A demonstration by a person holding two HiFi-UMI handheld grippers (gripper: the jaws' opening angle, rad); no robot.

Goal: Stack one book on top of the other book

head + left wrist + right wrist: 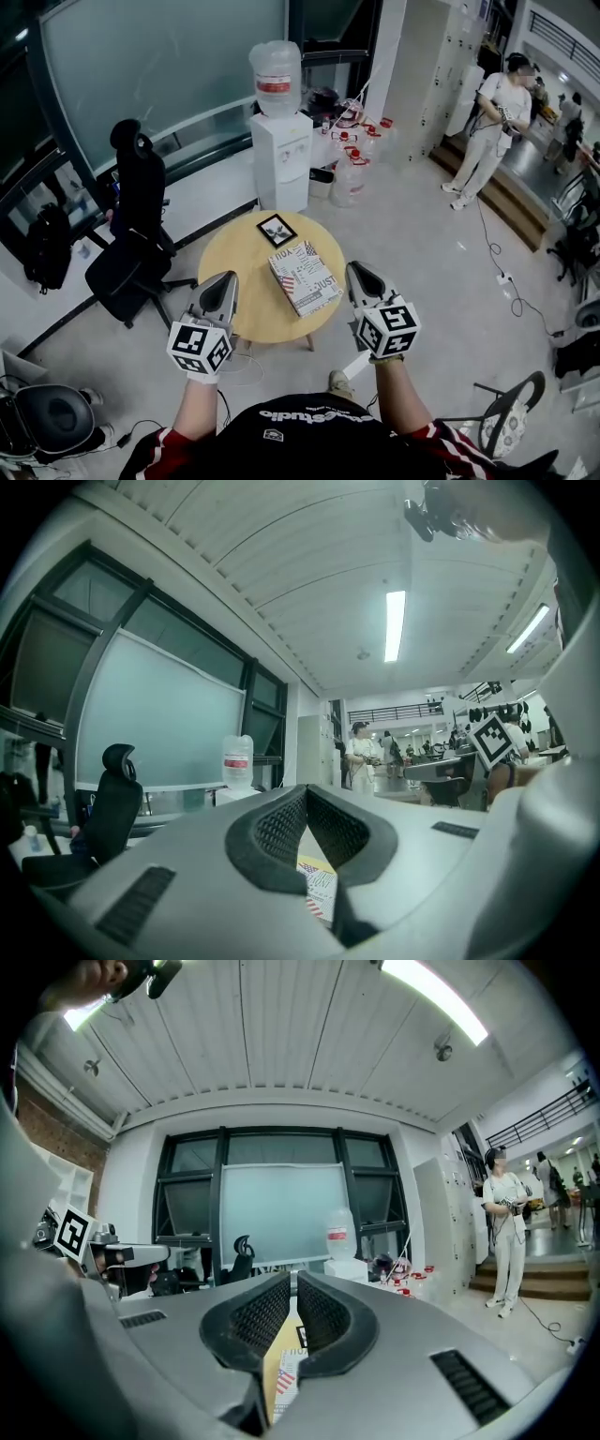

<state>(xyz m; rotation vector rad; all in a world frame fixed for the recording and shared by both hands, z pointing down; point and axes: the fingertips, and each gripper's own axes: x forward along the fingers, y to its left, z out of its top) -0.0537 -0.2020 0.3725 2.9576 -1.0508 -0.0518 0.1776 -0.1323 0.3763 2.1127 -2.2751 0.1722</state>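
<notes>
Your left tool is closed, your right tool barely apart, both empty. The flag-covered book lies mid-frame between them, nearer the right one, its long axis slanting toward lower right.

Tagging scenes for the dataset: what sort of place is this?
Likely an office or lab common area: a water dispenser, spare water jugs beside it, and a black office chair.

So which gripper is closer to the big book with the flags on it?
Right, it seems. The right gripper hangs just off the flag book's right edge. The left gripper is farther away, at the near left rim of the table.
</notes>
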